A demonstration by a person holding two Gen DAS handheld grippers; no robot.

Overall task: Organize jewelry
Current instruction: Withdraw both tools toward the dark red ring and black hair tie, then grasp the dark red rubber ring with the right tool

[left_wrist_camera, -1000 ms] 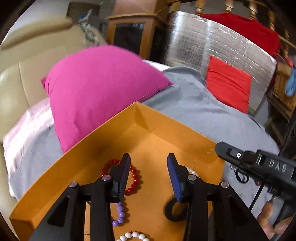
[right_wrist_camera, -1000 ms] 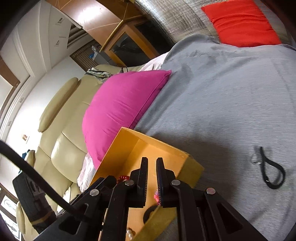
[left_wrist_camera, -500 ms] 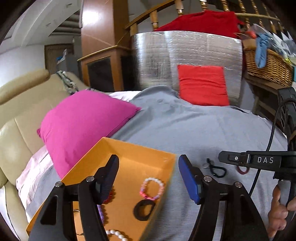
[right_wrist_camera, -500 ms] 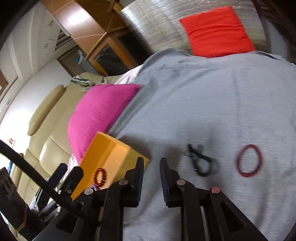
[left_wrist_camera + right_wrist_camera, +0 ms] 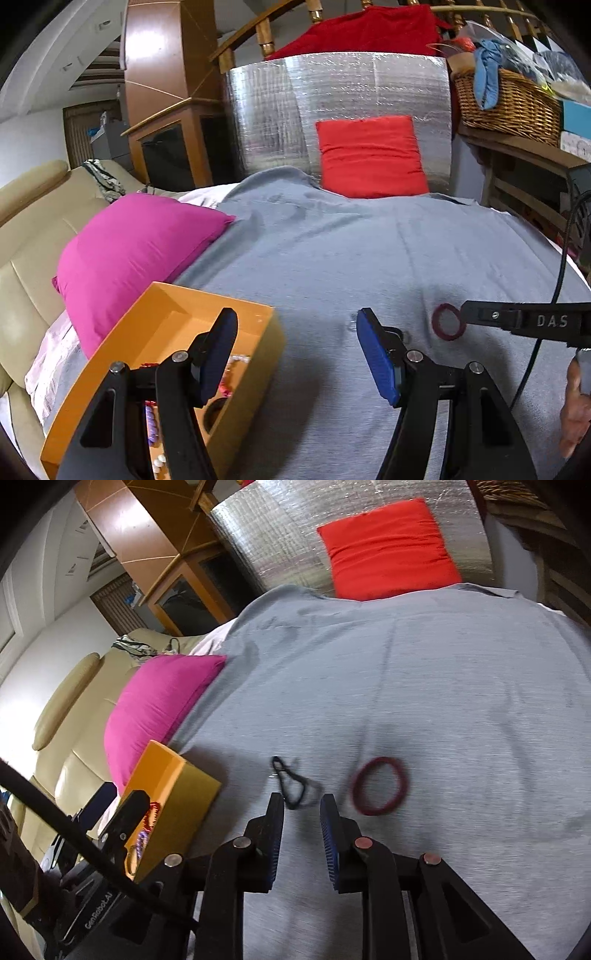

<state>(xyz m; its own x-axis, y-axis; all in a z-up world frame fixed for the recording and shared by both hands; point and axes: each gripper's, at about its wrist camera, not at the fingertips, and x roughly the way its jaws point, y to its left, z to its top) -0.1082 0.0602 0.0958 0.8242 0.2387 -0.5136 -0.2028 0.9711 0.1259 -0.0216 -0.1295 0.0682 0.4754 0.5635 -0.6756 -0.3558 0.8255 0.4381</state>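
My left gripper [image 5: 295, 321] hangs open and empty over the grey blanket [image 5: 332, 251], its left finger above the orange box [image 5: 207, 299]. Inside the box lie a pink bead bracelet [image 5: 236, 365], purple beads [image 5: 151, 424] and a black ring [image 5: 214, 410]. A red ring [image 5: 447, 326] rests on the blanket to the right, by the right gripper's finger [image 5: 517, 321]. In the right wrist view my right gripper [image 5: 302, 805] stands slightly open with nothing gripped. A black cord loop [image 5: 290, 786] lies just ahead of its tips, the red ring [image 5: 380, 786] to its right, the box [image 5: 184, 794] to its left.
A magenta pillow [image 5: 129, 251] lies behind the box against a beige sofa [image 5: 22, 258]. A red cushion [image 5: 369, 155] leans on a silver foil panel [image 5: 266, 122] at the far end. A wicker basket [image 5: 506, 103] sits on a shelf at the right. A hand [image 5: 576, 406] shows at the right edge.
Both grippers have swung right, from over the box to over the blanket. The left jaws have spread wider and the right jaws have parted a little. The cord loop and red ring came into view.
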